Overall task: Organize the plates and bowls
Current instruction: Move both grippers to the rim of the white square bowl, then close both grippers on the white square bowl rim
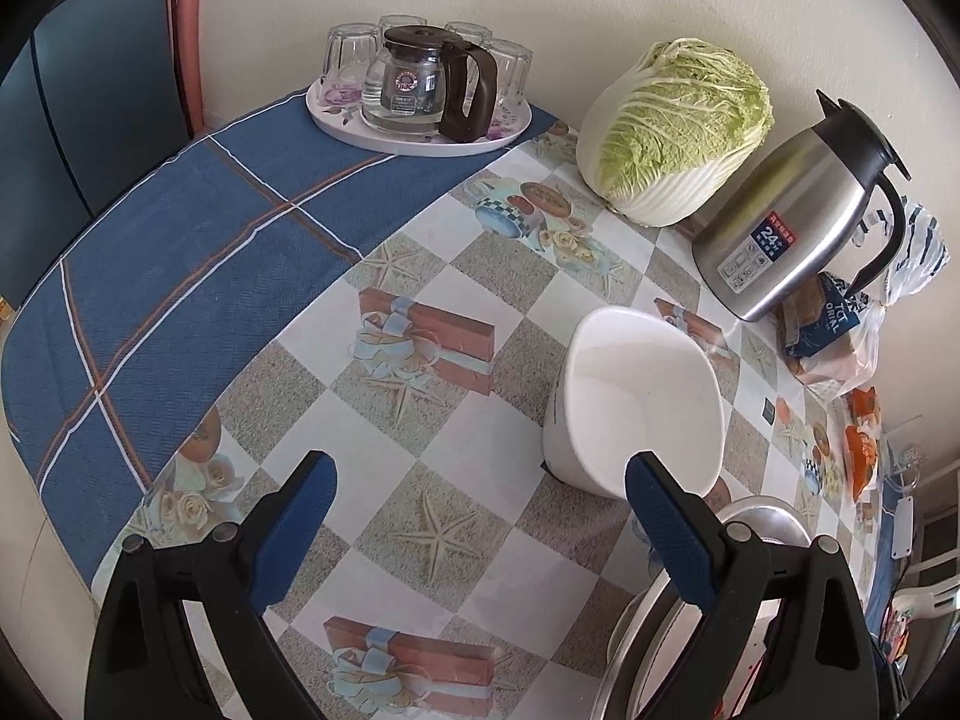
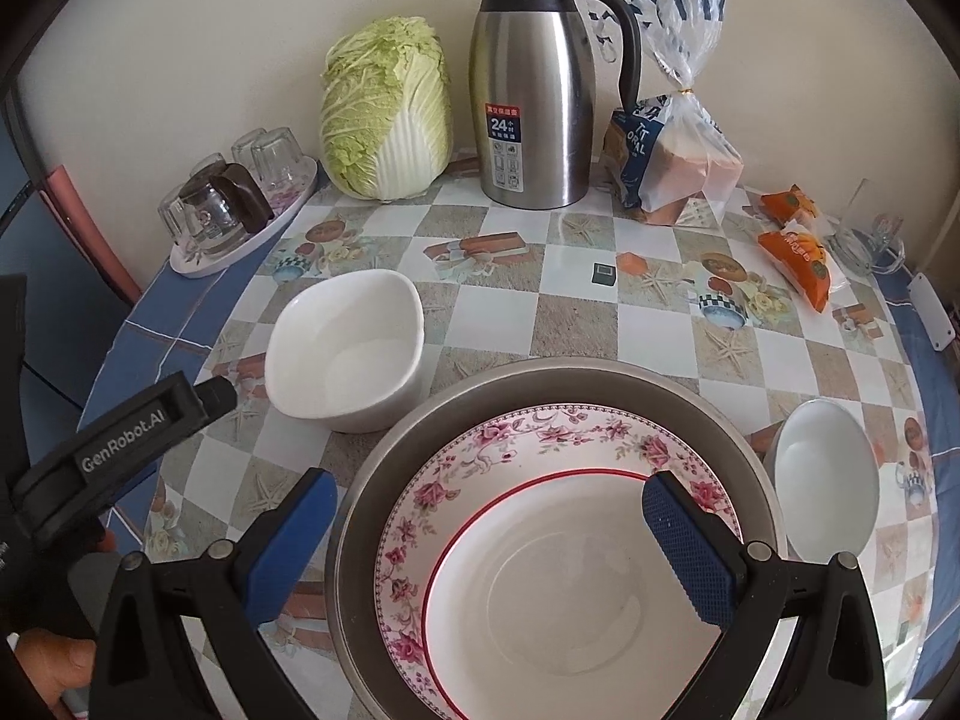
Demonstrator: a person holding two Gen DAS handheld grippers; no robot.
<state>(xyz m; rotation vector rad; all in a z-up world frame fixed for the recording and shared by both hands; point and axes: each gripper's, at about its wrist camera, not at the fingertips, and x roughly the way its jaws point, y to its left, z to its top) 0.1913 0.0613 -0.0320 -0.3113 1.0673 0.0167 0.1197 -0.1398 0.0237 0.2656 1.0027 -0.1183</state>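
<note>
A white squarish bowl sits on the checked tablecloth. My left gripper is open just before it, with the right fingertip at the bowl's near rim. A floral plate lies inside a wide metal basin. My right gripper hovers open over the plate, holding nothing. A small round white bowl stands to the right of the basin. The left gripper's body shows at the left of the right wrist view.
Along the wall stand a napa cabbage, a steel thermos jug and bagged bread. A tray with a glass teapot and glasses sits at the far left. Orange snack packets and a glass mug lie at the right.
</note>
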